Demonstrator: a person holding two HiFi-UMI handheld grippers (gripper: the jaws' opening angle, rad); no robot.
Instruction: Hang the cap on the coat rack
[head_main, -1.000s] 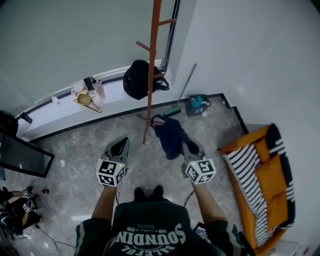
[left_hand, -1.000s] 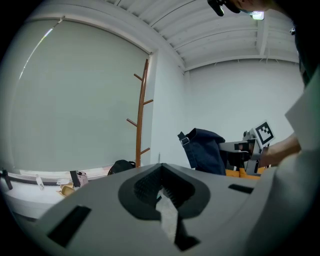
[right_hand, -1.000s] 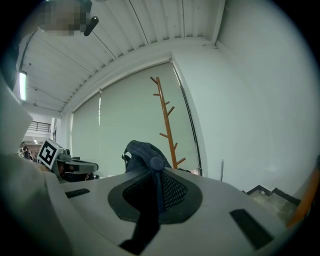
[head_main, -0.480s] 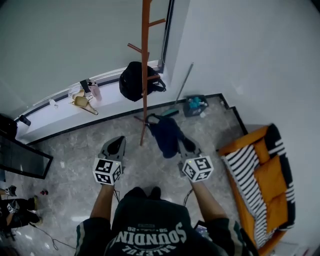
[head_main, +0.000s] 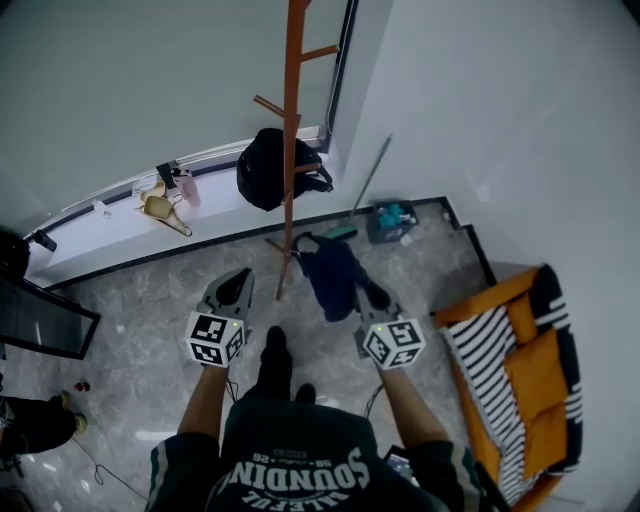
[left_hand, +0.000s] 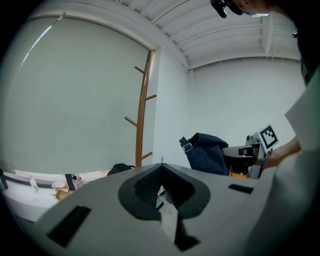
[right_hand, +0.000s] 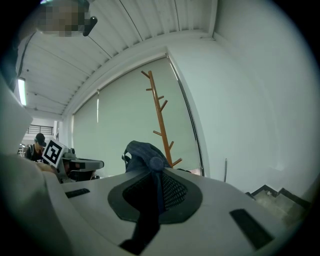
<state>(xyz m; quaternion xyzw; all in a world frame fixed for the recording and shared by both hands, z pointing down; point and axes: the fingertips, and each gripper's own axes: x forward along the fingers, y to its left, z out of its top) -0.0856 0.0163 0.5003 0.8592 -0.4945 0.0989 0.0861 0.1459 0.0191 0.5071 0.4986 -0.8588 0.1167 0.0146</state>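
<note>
one foot (head_main: 272, 352) has stepped forward since a moment ago. the right gripper (head_main: 372, 297) pinches the dark blue cap (head_main: 335, 272), which hangs soft in the middle of the frame. the left gripper (head_main: 237, 283) is pressed together on nothing. farther up stands the tall brown coat rack (head_main: 290, 150), with a black bag (head_main: 262, 172) right by it.

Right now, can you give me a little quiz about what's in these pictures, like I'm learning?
1. Which claw grips the dark blue fabric cap? A) left B) right
2. What black thing sits beside the tall brown wooden coat rack?
3. True or false: the cap already hangs on the coat rack.

Key: 1 is B, the right claw. 2 is a black backpack. 3 is false.
</note>
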